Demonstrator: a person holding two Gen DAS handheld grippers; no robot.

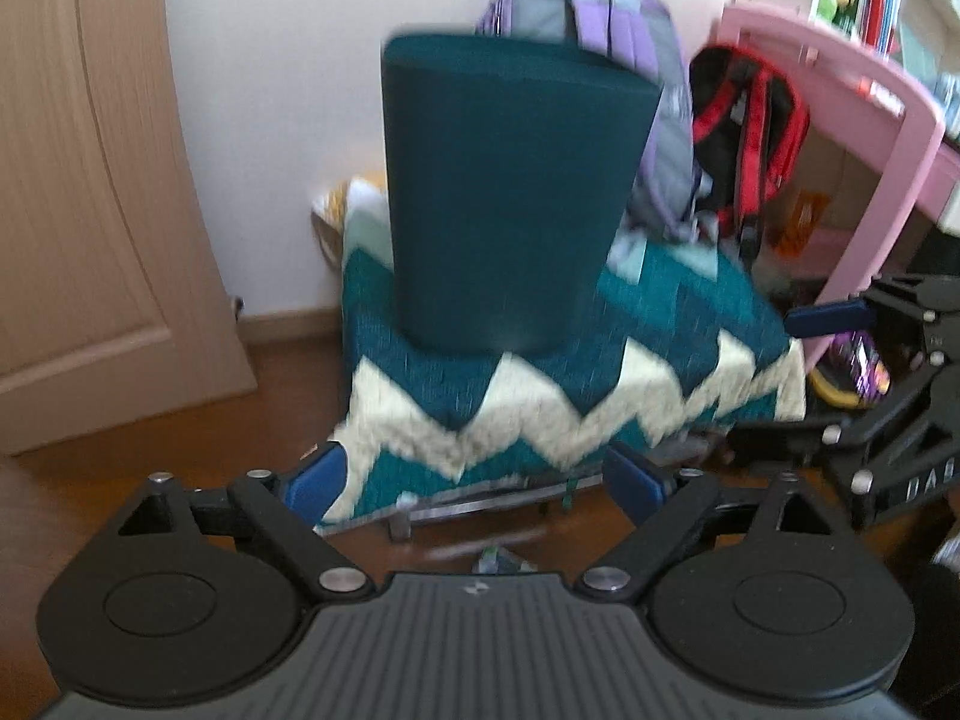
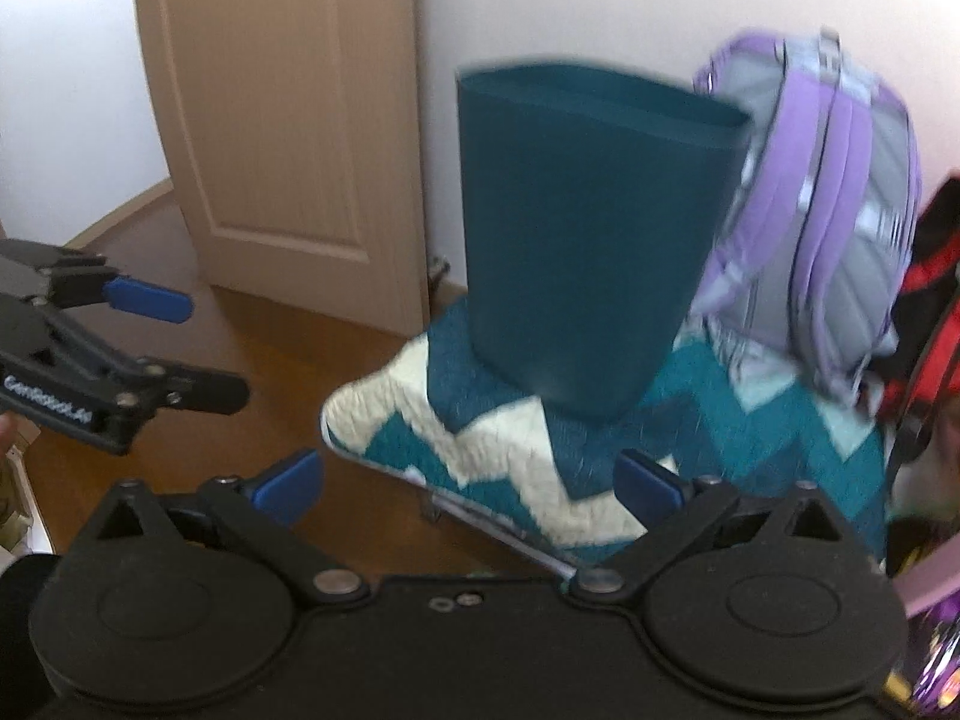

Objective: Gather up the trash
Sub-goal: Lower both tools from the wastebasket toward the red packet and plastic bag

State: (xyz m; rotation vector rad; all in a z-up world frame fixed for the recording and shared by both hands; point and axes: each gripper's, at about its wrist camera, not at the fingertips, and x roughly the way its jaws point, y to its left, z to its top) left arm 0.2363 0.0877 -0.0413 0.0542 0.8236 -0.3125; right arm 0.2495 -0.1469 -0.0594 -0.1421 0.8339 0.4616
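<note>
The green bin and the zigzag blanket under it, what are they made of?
The bin looks like smooth matte plastic: plain dark teal, stiff straight walls, thin rim. The blanket looks like soft woven or quilted cloth: fuzzy texture, teal and cream zigzags, draping over an edge. Blur leaves both uncertain.

Both wrist views angled downward, close on teal bin [image 1: 510, 192] atop zigzag blanket [image 2: 480, 438]; shared too: purple backpack [image 1: 600, 6], door [image 2: 282, 108].
</note>
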